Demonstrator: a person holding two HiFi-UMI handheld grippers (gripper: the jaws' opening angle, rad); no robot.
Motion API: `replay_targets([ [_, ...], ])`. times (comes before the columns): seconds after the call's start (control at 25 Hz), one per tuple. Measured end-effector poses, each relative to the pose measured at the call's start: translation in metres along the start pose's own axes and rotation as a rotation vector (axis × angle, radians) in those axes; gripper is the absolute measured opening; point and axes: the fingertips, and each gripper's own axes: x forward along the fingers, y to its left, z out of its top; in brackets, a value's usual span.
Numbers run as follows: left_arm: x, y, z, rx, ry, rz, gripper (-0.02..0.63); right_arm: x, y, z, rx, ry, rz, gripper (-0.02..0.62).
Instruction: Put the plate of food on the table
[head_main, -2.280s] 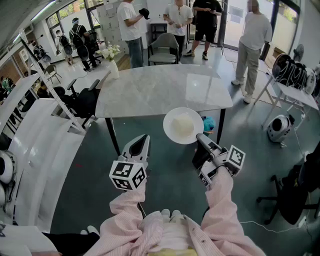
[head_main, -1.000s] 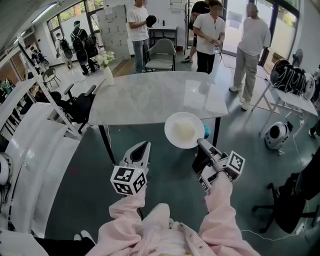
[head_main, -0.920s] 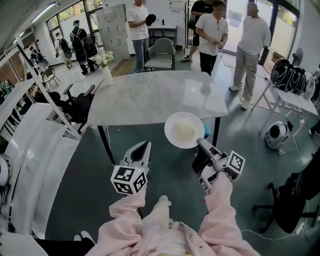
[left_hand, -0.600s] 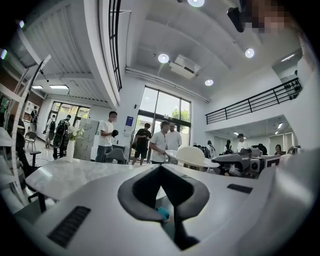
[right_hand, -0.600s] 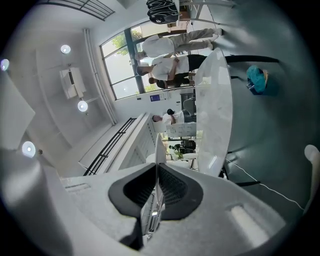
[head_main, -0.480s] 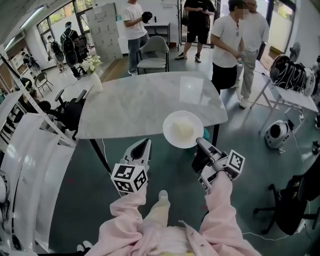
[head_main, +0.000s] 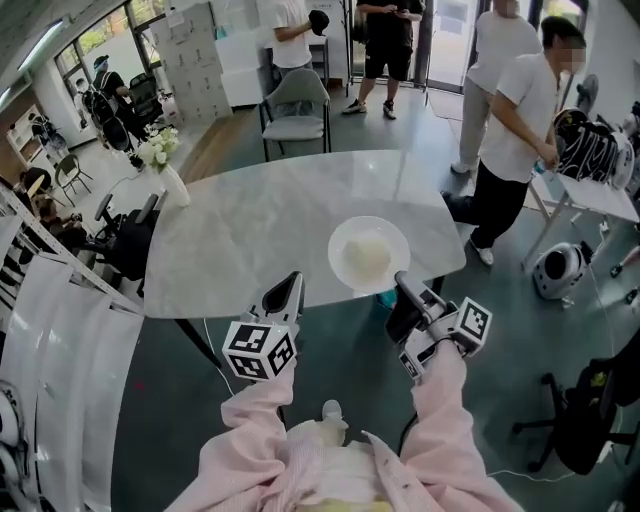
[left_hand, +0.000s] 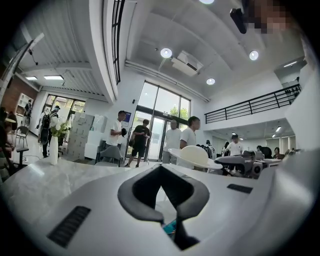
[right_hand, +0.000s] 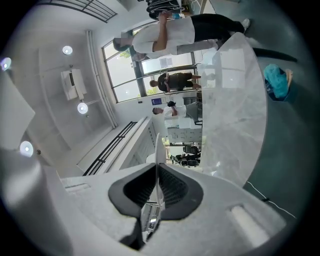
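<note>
A white plate (head_main: 369, 254) with a pale mound of food hangs level over the near edge of the marble table (head_main: 250, 230). My right gripper (head_main: 402, 283) is shut on the plate's near rim. In the right gripper view the plate (right_hand: 158, 145) shows edge-on, clamped between the dark pads of the right gripper (right_hand: 156, 172). My left gripper (head_main: 290, 284) hovers at the table's near edge, left of the plate, shut and holding nothing. Seen from the left gripper (left_hand: 167, 200), the plate (left_hand: 194, 156) floats at the right.
A vase of white flowers (head_main: 168, 172) stands on the table's far left. A grey chair (head_main: 296, 110) is behind the table. A person in a white shirt (head_main: 520, 110) stands close to the table's right end, others farther back. A teal object (head_main: 385, 298) lies under the table.
I have moved forward, so the plate now hangs over the table's near edge instead of the floor. A person in a white shirt walked from the back to the table's right side.
</note>
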Motion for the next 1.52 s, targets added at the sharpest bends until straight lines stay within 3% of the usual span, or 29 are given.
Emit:
replay_targets([
  [0.56,0.085,0.070,-0.002,-0.069,0.030,-0.001,-0.008,0.088,-0.050,0.054,0.015,0.005,-0.029,0.018],
  [1.4,0.238,0.203,-0.035,-0.242,0.110,0.191,-0.008,0.264,-0.171,0.160,0.094,0.199,-0.083,0.019],
  [1.52,0.251,0.217,-0.050,-0.269,0.129,0.218,-0.008,0.283,-0.185,0.168,0.105,0.227,-0.049,0.018],
])
